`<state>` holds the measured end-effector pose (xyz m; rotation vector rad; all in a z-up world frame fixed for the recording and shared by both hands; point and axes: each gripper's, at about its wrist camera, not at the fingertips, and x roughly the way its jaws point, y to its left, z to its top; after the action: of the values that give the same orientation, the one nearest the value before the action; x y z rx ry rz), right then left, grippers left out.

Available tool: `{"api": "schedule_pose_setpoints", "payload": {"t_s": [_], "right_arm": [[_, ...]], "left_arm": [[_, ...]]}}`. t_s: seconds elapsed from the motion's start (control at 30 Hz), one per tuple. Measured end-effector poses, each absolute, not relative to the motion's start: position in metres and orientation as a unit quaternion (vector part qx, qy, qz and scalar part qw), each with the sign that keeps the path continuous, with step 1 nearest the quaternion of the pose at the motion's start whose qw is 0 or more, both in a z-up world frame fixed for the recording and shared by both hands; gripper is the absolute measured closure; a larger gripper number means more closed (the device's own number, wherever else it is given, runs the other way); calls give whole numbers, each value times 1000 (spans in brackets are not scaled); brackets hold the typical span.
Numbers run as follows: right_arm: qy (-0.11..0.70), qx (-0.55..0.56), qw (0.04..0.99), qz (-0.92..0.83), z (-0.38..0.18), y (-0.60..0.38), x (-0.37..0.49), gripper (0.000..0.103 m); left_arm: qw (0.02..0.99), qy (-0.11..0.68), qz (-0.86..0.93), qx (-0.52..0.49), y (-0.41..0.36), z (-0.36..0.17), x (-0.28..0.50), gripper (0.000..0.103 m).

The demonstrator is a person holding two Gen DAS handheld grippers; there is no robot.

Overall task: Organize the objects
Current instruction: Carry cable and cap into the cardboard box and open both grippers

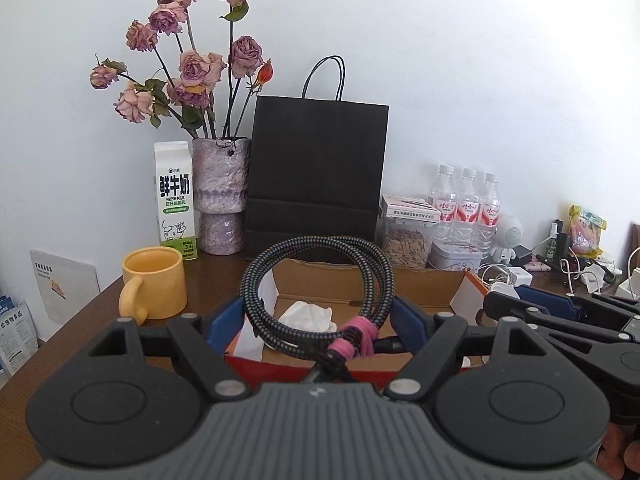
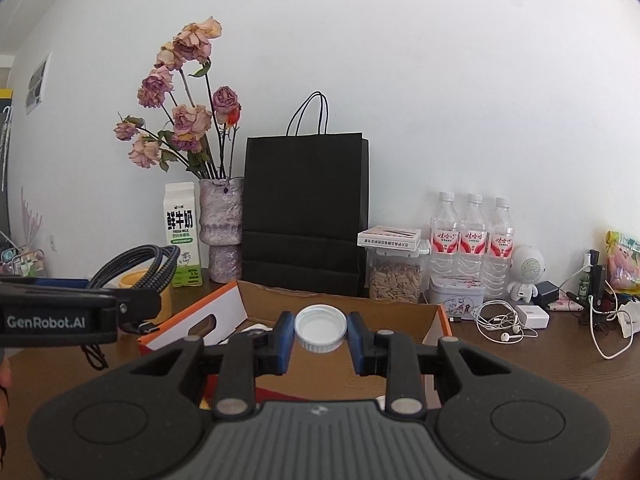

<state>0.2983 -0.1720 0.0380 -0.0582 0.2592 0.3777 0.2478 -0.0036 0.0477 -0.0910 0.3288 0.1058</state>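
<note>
Left wrist: jaws grip coiled cable (image 1: 320, 288); right jaws clamp white lid (image 2: 320, 327) above box (image 2: 434, 320).

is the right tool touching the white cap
Touching. The right wrist view shows the right tool with both blue pads pressed against opposite sides of the white cap, which hangs clear above the cardboard box.

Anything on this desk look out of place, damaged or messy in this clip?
Yes. The roses in the vase are wilted and drooping. White earphones lie tangled loose by the charger. A crumpled tissue sits in the cardboard box. Nothing is spilled or tipped.
</note>
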Motion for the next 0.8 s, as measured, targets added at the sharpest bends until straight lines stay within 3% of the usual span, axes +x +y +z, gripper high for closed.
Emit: {"api": "schedule_pose_setpoints", "payload": {"t_s": [0.67, 0.7, 0.77, 0.8], "right_arm": [[213, -26, 963, 162, 1, -157, 401, 74], [220, -30, 962, 159, 0, -157, 403, 68], [232, -38, 961, 149, -5, -155, 406, 15], [233, -40, 961, 145, -6, -154, 406, 4]], "left_arm": [[972, 219, 62, -57, -3, 21, 365, 20], [971, 225, 59, -58, -2, 19, 367, 18], [969, 230, 58, -63, -1, 16, 367, 0], [969, 229, 64, -63, -1, 15, 367, 0]]}}
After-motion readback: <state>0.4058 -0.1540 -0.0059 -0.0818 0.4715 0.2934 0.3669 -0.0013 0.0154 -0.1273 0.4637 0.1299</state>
